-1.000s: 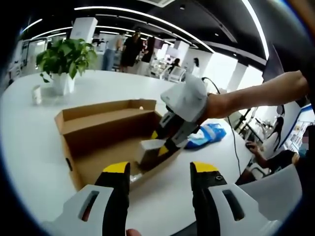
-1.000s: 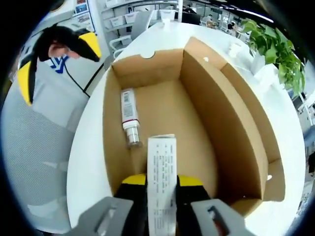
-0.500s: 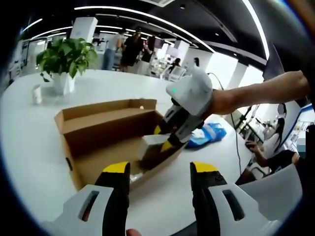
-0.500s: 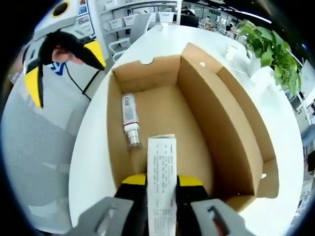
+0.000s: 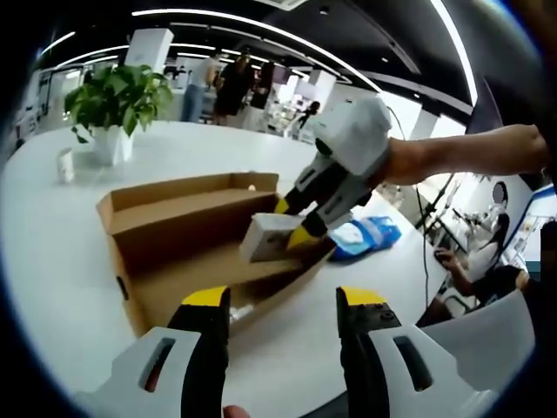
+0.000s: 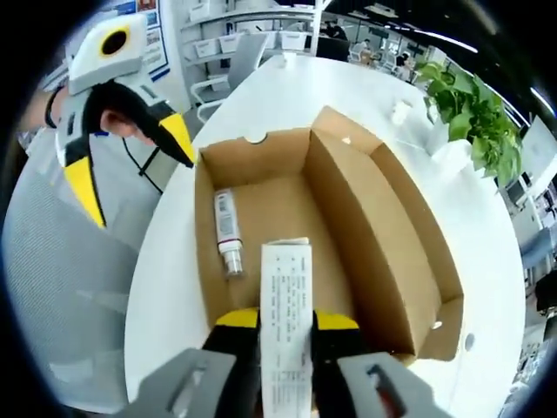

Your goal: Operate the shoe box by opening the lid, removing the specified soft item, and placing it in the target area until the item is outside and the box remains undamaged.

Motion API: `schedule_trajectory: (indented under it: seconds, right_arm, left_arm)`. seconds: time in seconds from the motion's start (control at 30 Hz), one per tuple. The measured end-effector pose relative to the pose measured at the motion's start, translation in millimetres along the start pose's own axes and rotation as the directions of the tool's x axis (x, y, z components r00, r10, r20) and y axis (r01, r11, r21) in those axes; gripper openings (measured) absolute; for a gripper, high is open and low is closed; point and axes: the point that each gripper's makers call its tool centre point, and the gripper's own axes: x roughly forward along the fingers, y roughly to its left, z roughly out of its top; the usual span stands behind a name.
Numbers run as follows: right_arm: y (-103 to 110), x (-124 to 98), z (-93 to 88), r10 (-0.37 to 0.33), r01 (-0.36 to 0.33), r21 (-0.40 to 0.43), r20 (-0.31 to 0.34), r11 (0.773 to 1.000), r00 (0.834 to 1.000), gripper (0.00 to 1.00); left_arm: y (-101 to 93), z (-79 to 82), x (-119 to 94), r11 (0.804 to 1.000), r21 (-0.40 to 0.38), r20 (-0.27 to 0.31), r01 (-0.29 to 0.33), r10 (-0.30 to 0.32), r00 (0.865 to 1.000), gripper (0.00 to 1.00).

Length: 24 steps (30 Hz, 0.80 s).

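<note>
1. My right gripper [image 5: 291,231] has its fingers clamped on the white carton [image 6: 285,322], held above the open shoe box [image 6: 348,218].
2. My left gripper [image 5: 283,300] hovers, fingers apart, empty.
3. Removal step; next I should carry it to the worktop [image 5: 52,226], clearing the walls.

in the right gripper view, the shoe box [image 6: 383,252] sits on the table [image 6: 487,226] ahead of my right gripper [image 6: 285,326], its lid flap standing at the box's 3 o'clock side. a tube [image 6: 227,231] lies inside along the 9 o'clock wall. the small carton [image 6: 285,331] sits between my jaws, above the box's near end. a potted plant [image 6: 474,113] stands at 1 o'clock. my left gripper [image 6: 130,139] hangs at 10 o'clock, off the table edge.
</note>
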Motion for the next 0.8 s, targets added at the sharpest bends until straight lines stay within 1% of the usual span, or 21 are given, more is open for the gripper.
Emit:
schedule_trajectory:
  seconds: [0.2,0.47,0.6,0.8]
  right_arm:
    - [-3.8,-8.2,3.5,-0.009,0.009,-0.02,0.0,1.0,1.0,0.17]
    - [0.9,-25.6,10.5,-0.028,0.028,-0.037,0.006,0.999,1.0,0.17]
    - [2.0,-34.7,9.7,-0.038,0.039,-0.036,0.009,0.999,0.999,0.17]
    - [-2.3,-47.6,1.6,-0.055,0.055,-0.032,0.009,0.998,0.998,0.17]
  left_arm:
    - [0.3,0.2,-0.9,1.0,-0.004,0.001,-0.001,0.001,1.0,0.5]
    - [1.9,0.0,-0.4,1.0,-0.003,0.002,-0.001,0.001,1.0,0.5]
    - [2.3,-0.2,0.3,1.0,-0.001,0.002,0.001,-0.001,1.0,0.5]
    - [2.1,-0.6,-0.4,1.0,0.006,-0.003,0.002,-0.002,1.0,0.5]
